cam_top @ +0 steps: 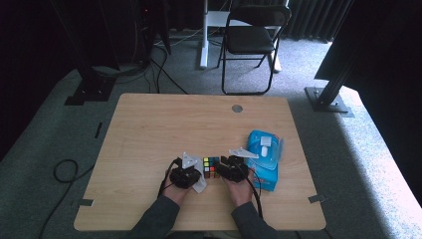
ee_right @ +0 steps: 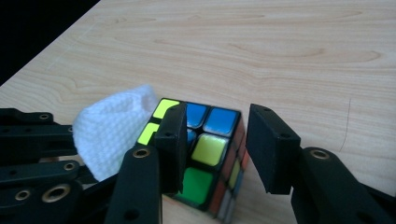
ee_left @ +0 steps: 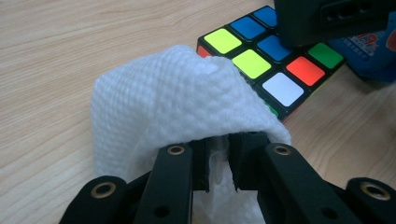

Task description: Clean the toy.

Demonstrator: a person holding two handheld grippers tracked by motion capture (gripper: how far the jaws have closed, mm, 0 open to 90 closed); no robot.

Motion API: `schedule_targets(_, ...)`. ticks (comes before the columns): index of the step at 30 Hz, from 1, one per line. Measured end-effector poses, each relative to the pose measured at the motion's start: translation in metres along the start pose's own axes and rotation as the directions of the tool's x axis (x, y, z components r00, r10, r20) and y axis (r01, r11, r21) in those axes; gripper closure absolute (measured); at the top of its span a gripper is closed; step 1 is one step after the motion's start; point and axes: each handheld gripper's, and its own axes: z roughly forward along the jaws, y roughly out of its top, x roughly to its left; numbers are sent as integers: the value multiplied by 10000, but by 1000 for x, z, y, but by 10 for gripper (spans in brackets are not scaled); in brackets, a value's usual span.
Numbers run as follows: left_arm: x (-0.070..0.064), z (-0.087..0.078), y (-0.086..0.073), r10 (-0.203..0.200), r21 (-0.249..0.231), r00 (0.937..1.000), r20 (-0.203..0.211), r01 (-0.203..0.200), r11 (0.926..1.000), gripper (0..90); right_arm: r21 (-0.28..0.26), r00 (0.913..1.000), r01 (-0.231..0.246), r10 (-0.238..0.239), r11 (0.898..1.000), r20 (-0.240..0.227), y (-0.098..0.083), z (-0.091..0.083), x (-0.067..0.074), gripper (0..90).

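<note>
A scrambled Rubik's cube [cam_top: 211, 167] rests on the wooden table [cam_top: 174, 124] between my two grippers. My left gripper [cam_top: 195, 176] is just left of it, shut on a white wipe [ee_left: 173, 93] that drapes forward over the jaws [ee_left: 218, 144] and reaches the cube [ee_left: 275, 70] at its near left edge. My right gripper [cam_top: 225, 170] is at the cube's right side, open. In the right gripper view [ee_right: 215, 135] one jaw hangs over the cube's top [ee_right: 210, 149] and the other stands just past its side. The wipe [ee_right: 112, 130] shows at the cube's far edge.
A blue tissue pack [cam_top: 265, 159] lies right of my right gripper, close to the hand. A round grommet hole [cam_top: 237, 108] sits near the table's far edge. A black folding chair [cam_top: 251, 40] and stand bases are on the floor beyond the table.
</note>
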Motion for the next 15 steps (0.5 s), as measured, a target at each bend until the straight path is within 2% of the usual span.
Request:
schedule_targets(11, 3, -1, 2, -28, -53, 10000, 20, 28, 10000, 792, 210, 9999, -77, 74, 9997, 143, -2, -6, 1, 650)
schedule_targets(15, 4, 0, 2, -54, -40, 10000, 29, 54, 10000, 792, 172, 9997, -229, 230, 9996, -11, -3, -6, -1, 665)
